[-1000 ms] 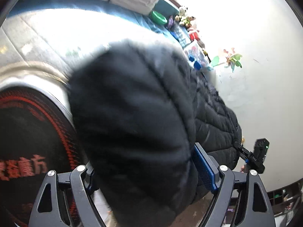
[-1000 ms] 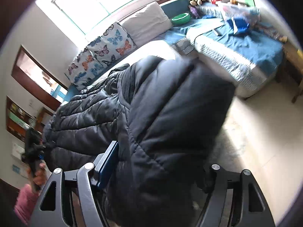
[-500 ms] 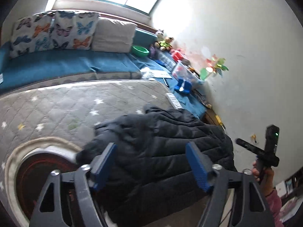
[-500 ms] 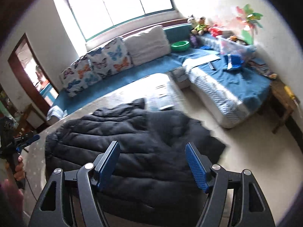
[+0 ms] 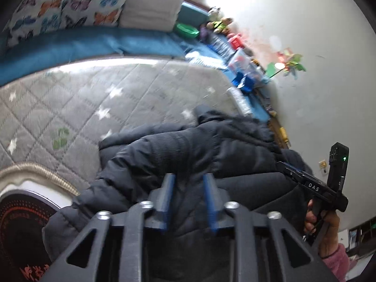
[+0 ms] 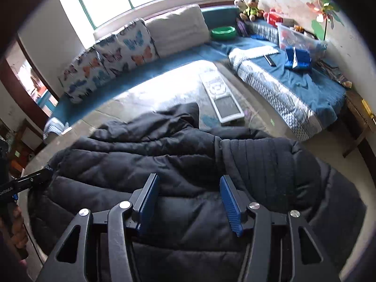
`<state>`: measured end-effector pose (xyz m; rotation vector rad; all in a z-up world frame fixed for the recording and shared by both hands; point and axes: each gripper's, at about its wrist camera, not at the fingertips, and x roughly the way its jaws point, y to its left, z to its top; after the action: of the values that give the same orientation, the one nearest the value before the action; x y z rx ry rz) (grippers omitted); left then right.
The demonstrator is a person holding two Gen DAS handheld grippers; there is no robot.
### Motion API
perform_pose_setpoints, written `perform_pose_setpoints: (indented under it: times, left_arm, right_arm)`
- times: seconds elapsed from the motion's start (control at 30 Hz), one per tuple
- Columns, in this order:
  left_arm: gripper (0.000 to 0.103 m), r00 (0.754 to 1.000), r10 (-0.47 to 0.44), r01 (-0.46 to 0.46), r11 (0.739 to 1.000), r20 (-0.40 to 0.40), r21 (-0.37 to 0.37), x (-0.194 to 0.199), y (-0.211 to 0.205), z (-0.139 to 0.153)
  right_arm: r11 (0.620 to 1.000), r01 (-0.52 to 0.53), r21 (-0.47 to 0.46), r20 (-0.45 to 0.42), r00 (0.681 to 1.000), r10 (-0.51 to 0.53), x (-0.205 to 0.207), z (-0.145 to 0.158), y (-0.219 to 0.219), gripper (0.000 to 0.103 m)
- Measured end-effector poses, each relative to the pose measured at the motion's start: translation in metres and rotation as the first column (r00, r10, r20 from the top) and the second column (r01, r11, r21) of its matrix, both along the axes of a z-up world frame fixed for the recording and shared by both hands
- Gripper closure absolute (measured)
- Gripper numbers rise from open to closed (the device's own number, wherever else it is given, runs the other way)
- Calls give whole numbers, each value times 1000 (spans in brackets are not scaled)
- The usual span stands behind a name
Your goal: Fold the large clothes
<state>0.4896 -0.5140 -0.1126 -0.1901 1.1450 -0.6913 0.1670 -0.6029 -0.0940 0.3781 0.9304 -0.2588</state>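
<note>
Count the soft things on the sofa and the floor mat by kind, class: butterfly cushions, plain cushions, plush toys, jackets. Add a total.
Butterfly cushions: 2
Plain cushion: 1
Plush toys: 2
Black jacket: 1
Total: 6

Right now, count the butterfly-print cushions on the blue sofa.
2. One butterfly cushion leans beside the plain white cushion; the other sits next to it, nearer the doorway. More could be hidden out of frame.
</note>
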Motion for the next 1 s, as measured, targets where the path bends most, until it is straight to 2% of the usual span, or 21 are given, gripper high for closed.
perform_pose_setpoints:
  times: [0.1, 0.2, 0.4, 0.53, 0.63, 0.73, 0.87, 1.0]
  left_arm:
    - [89, 999, 14, -16, 1000, -49, -26, 11, 1, -17]
    - [89, 998, 24, -26, 999, -66, -37, 13, 2, -17]
    - [88, 998, -11, 9, 999, 58, 35, -18, 17, 26]
    - [88, 992, -33, 23, 996, 119, 82, -50, 27, 50]
    - [88, 989, -55, 41, 994, 136, 100, -71, 36, 61]
    - [88, 984, -83, 63, 990, 158, 126, -94, 43, 59]
    - [88, 986, -96, 76, 987, 136, 140, -105, 52, 41]
    - [88, 992, -71, 61, 993, 100, 98, -103, 62, 27]
  right_arm:
    - [999, -18, -36, -45, 999, 17, 8, -3, 4, 46]
    - [999, -14, -35, -48, 999, 13, 3, 6, 6, 46]
    - [993, -61, -97, 22, 998, 64, -31, 42, 44, 46]
    - [978, -145, -148, 1, 989, 146, -50, 47, 87, 46]
    - [968, -189, -167, -29, 982, 187, -59, 41, 112, 46]
    - [963, -215, -159, -37, 977, 212, -66, 33, 130, 46]
    - [949, -197, -246, -70, 980, 185, -66, 18, 148, 45]
    - [933, -179, -312, -78, 984, 162, -63, 5, 157, 44]
